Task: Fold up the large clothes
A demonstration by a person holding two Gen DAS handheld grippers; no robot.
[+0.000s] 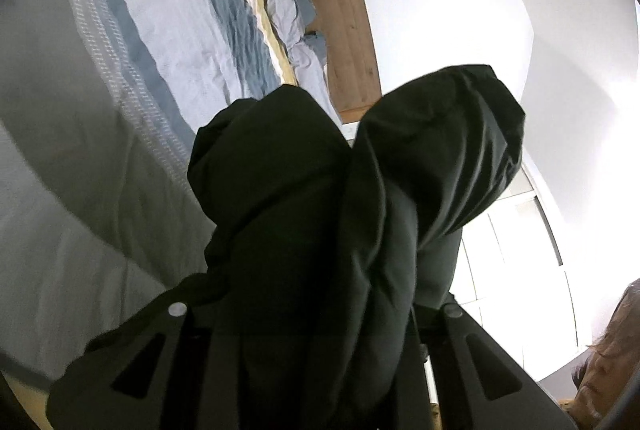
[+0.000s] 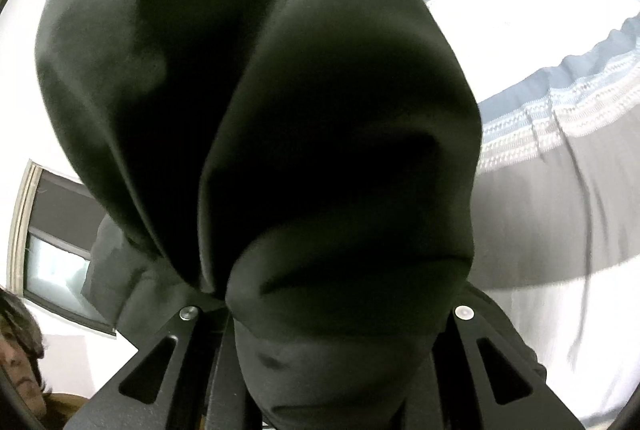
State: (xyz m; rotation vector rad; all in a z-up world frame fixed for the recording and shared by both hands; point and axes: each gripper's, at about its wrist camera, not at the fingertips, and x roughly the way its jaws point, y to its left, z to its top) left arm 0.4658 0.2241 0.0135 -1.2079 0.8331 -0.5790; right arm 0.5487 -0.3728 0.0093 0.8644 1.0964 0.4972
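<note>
**Now: dark garment bunching in both grippers above the bed**

Left wrist view: the left gripper (image 1: 320, 342) is clamping narrowly on the dark garment (image 1: 360, 189), which is billowing up over the striped bedspread (image 1: 168, 29) and wooden headboard (image 1: 340, 9).

Right wrist view: the right gripper (image 2: 324, 326) is likewise pinching the dark garment (image 2: 260, 89), hiding most of the striped bedspread (image 2: 540, 97).
</note>
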